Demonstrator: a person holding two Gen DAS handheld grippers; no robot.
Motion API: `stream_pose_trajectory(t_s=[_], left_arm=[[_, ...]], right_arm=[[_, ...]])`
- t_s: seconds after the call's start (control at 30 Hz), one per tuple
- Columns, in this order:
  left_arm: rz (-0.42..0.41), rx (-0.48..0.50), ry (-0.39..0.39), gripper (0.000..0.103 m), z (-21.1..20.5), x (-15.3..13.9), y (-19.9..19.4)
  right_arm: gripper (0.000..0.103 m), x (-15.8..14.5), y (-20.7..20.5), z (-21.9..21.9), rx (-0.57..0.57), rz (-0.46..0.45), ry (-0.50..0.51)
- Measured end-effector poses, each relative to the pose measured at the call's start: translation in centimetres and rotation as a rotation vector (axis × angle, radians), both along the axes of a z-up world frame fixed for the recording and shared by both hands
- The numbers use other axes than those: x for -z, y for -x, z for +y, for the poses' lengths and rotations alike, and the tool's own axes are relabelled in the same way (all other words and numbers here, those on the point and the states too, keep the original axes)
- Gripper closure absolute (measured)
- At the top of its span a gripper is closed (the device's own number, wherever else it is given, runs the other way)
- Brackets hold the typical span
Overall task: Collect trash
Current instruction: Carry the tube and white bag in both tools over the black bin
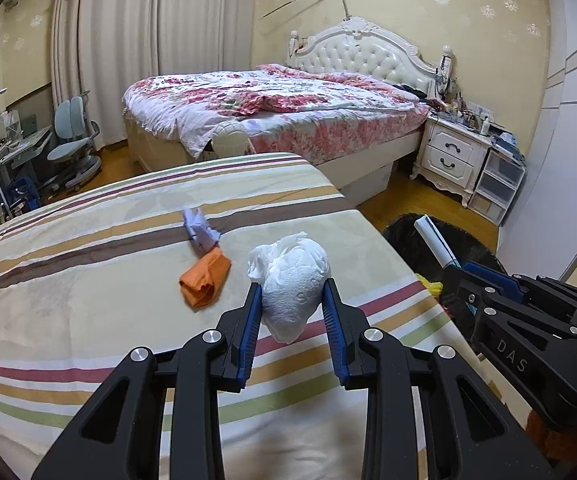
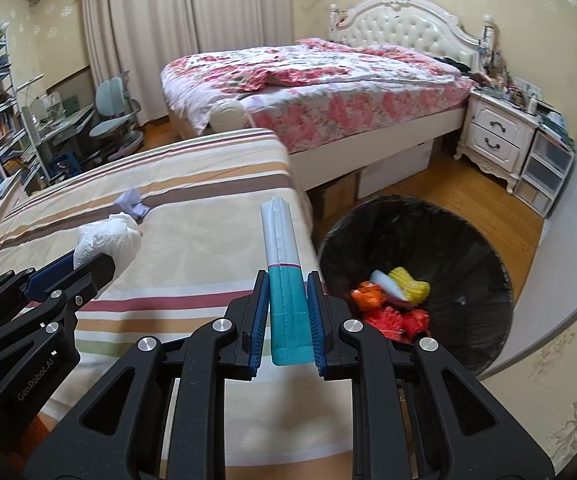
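A crumpled white tissue [image 1: 294, 280] is clamped in the left gripper [image 1: 293, 300] and a teal-white packet [image 2: 286, 280] in the right gripper [image 2: 288, 304], carried above the striped bed [image 1: 88, 280] presumably for dropping into the black-lined bin [image 2: 468, 240] beside it.

Two paper scraps [image 1: 202, 232] on striped bedsheet [image 1: 88, 280]; trash bin [image 2: 416, 264] on floor, right of it; big bed [image 1: 288, 116] behind.
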State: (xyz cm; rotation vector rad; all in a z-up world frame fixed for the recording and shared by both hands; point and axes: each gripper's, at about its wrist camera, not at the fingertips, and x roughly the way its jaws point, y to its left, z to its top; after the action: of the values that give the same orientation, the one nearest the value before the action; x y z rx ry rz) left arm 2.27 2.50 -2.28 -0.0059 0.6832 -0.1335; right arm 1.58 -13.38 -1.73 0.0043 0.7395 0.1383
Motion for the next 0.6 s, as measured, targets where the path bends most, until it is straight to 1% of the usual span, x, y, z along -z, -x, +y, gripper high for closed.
stream_pose_trajectory(t_s=[0.37,0.6], left_arm=[[-0.039,0.098,0.0,0.072,-5.6,-0.7,-2.1],[-0.038,0.142,-0.005,0.072,-8.7,-0.5,-3.6]], right_arm=[[0.084,-0.6,-1.1,-5.5,0.129,-0.028,0.002],[0.084,-0.4,-1.9,-8.7,0.195,-0.031,-0.006]])
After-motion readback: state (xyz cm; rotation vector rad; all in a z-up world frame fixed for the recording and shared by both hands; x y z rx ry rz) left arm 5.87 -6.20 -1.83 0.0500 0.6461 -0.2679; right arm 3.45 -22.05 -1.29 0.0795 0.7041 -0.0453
